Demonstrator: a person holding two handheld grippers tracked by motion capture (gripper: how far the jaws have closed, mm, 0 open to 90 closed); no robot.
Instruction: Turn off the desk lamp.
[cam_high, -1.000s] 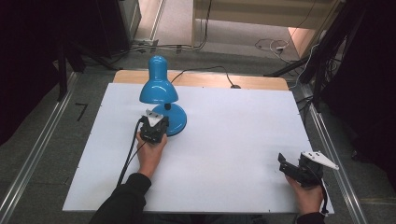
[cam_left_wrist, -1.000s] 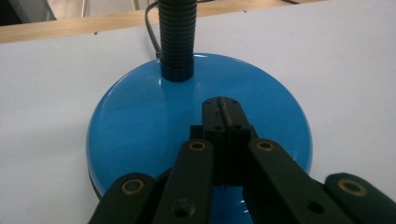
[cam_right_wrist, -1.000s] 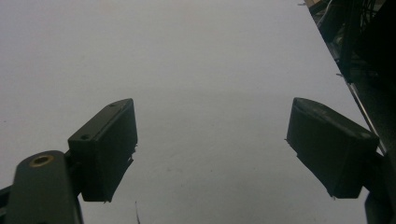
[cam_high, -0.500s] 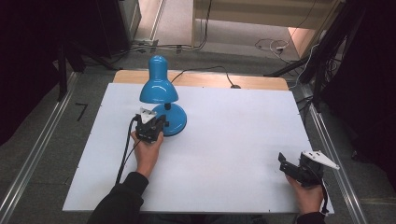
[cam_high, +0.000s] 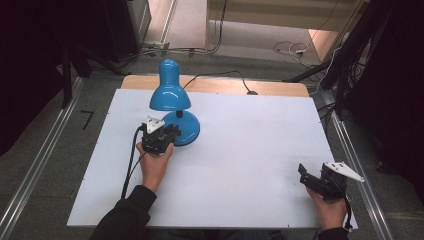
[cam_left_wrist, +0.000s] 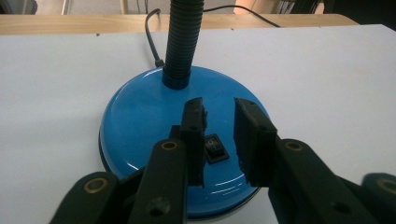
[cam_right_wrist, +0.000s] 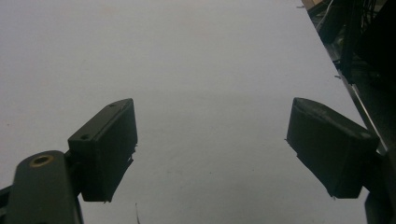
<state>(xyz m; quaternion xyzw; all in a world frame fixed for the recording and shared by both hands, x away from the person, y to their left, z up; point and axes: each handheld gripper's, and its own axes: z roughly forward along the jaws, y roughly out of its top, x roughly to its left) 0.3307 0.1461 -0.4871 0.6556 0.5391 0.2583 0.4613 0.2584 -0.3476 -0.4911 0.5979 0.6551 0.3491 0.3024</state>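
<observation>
My left gripper, jaws narrowly parted, straddles the switch at frame centre; off-centre descent risks skidding across the glossy base.

A white table fills the middle of the high view, with a bare wooden strip along its far edge. A blue lamp stands on it at upper left, its black cord trailing across the strip.
</observation>
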